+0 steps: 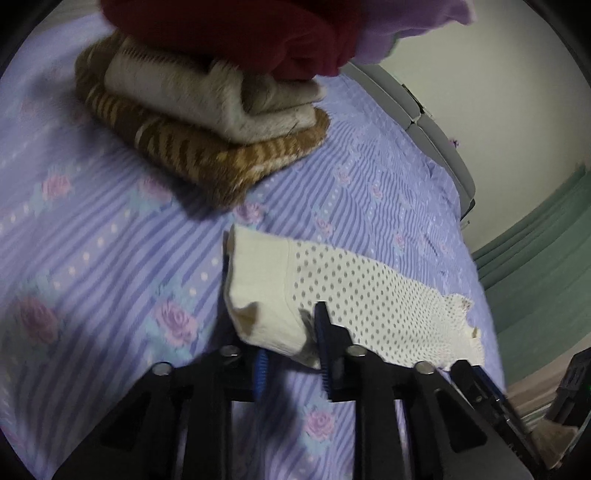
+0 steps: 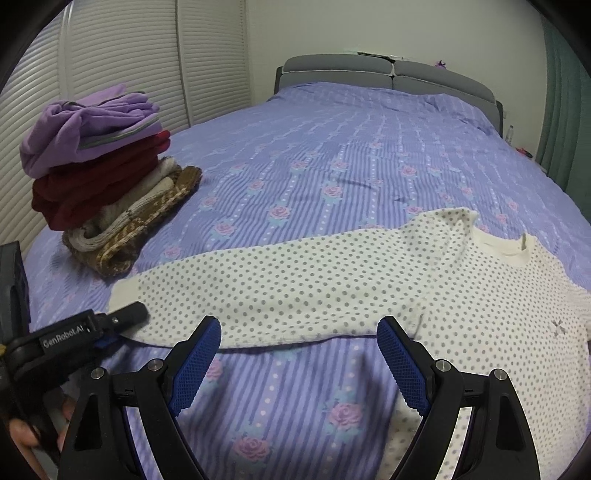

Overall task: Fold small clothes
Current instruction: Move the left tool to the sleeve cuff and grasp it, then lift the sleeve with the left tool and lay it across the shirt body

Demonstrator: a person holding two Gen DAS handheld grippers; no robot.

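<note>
Bed [image 2: 332, 155] with a purple striped bedspread [image 2: 295, 406] printed with pink roses and white dots, lying mostly flat, a few creases toward the far end. Grey padded headboard [image 2: 391, 74] in two sections at the far end; a small purple object [image 2: 441, 64] sits on top of it (too small to identify). White louvered closet doors [image 2: 122, 62] along the left side, plain white wall [image 2: 369, 26] behind the headboard. Green curtain [image 2: 565, 110] at right edge. Small bottle [image 2: 510, 133] beside the bed's far right corner.
</note>
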